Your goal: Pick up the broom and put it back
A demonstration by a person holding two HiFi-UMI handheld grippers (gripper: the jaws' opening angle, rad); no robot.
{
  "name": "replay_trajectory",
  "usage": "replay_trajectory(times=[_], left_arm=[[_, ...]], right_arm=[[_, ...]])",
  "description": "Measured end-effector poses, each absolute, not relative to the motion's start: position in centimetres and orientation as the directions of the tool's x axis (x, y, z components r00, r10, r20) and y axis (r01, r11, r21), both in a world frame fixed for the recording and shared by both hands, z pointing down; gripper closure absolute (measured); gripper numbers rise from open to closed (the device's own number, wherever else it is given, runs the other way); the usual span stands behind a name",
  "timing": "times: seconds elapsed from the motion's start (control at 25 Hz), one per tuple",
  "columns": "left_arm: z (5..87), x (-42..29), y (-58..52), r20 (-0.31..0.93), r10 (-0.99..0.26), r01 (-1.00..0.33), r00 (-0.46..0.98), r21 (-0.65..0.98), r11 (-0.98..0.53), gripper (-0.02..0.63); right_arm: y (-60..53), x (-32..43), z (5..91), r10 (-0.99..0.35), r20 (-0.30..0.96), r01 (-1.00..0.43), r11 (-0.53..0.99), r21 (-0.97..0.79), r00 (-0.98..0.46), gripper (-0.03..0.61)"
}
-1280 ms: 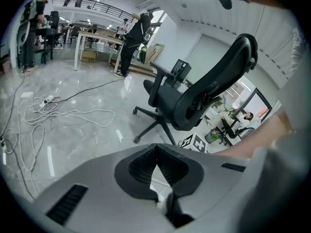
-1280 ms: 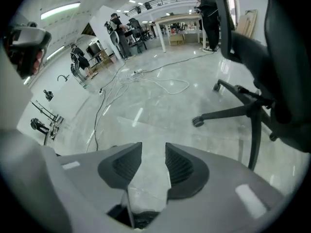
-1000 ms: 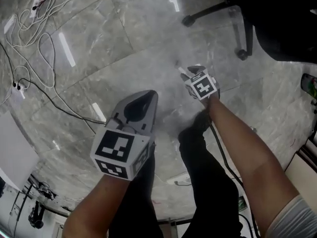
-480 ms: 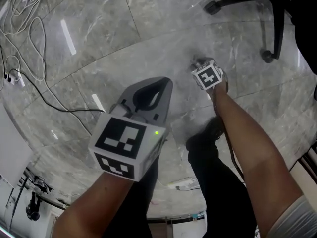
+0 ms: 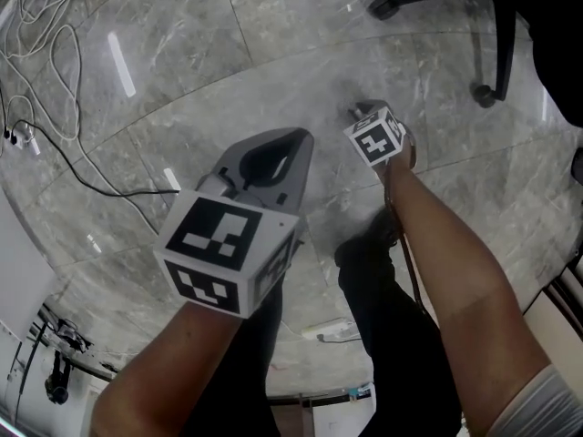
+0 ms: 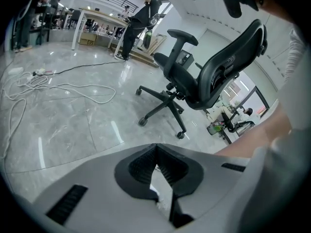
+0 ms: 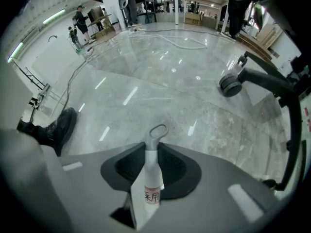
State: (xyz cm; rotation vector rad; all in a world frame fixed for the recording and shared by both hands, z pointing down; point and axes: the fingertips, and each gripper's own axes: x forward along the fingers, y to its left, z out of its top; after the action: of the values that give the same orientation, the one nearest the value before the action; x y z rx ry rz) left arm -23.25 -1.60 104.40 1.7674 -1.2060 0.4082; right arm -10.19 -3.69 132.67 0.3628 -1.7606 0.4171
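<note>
Right gripper (image 7: 153, 149) closing its jaws on the broom (image 7: 152, 178): a white handle end with a grey hanging loop (image 7: 158, 130) and a printed label, standing over the marble floor (image 7: 160, 76). Left gripper (image 6: 155, 147) closed, empty. Risk: gripped this near its tip, the smooth handle may pivot or slip when lifted.

The right gripper (image 5: 362, 114), wide open a second ago, is closing its jaws around the slim white, loop-ended broom handle (image 7: 151, 171).

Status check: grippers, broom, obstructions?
Left gripper shut, empty. Right gripper jaws closing on broom handle, near its hanging loop. Office chair base close by, not blocking.
</note>
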Motion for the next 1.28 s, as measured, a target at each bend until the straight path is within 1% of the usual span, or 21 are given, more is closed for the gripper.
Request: replay_trajectory(times=[0.12,0.24,0.44,0.64,0.8,0.92,1.12,1.28], left_arm=[[100.4,-22.3,-2.0,0.681,-0.570,-0.857,0.461,0.507,-0.088,0.606],[94.4,-20.6,-2.3,0.660,-0.583,-0.848,0.474,0.521,-0.099,0.606],[83.1,-17.7,-5.2,0.625,-0.605,-0.850,0.493,0.493,-0.183,0.606],[69.4,-11.3,-6.6,0.609,-0.610,-0.851,0.506,0.469,-0.238,0.607],[59.7,-6.5,-10.3,0.575,-0.619,-0.840,0.536,0.436,-0.323,0.606],[53.5,-3.2,-11.9,0.557,-0.623,-0.834,0.549,0.413,-0.365,0.607],[44.3,1.8,-10.3,0.558,-0.600,-0.819,0.574,0.395,-0.416,0.607],[38.8,4.0,-9.2,0.568,-0.586,-0.816,0.578,0.374,-0.441,0.606]], right_arm=[[-3.3,-10.4,125.8,-0.042,0.957,-0.450,0.888,-0.096,-0.288,0.494],[-3.4,-8.7,116.4,-0.072,0.940,-0.468,0.878,-0.099,-0.334,0.495],[-7.5,-5.8,98.6,-0.225,0.875,-0.528,0.849,-0.040,-0.428,0.495],[-8.2,1.2,81.3,-0.323,0.809,-0.566,0.824,-0.015,-0.491,0.495],[-11.5,7.3,69.5,-0.457,0.734,-0.645,0.764,0.034,-0.502,0.497],[-12.9,11.3,62.2,-0.541,0.683,-0.704,0.708,0.054,-0.491,0.497],[-11.3,16.3,51.7,-0.609,0.624,-0.757,0.652,0.041,-0.491,0.495],[-11.6,18.7,45.8,-0.649,0.596,-0.795,0.605,0.028,-0.473,0.495]])
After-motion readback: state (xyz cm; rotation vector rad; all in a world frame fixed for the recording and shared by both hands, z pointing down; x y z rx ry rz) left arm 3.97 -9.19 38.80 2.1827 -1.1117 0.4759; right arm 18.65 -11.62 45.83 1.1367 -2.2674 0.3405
